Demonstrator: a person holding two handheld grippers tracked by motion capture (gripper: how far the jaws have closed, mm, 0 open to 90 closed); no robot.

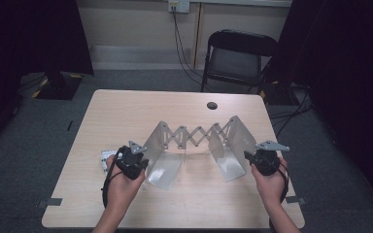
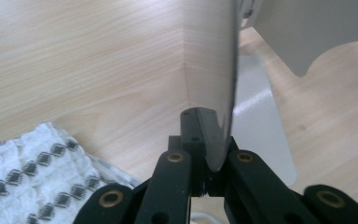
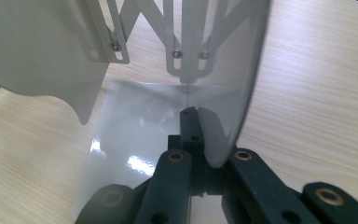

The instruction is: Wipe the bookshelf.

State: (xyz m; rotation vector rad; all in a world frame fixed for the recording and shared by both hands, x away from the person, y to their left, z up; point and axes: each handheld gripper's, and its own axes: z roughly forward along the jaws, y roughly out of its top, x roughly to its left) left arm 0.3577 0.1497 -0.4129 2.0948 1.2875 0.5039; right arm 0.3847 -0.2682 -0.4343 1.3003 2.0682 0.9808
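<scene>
A silver-grey extending book rack with a scissor lattice stands on the wooden table. My left gripper is shut on the front edge of its left upright plate. In the left gripper view the thin plate edge runs down between the closed jaws of the left gripper. My right gripper is shut on the right upright plate. In the right gripper view that plate sits pinched in the right gripper, with the lattice behind.
A white patterned cloth lies just left of my left hand, also close in the left gripper view as the cloth. A round cable hole marks the table's far side. A black folding chair stands beyond the table.
</scene>
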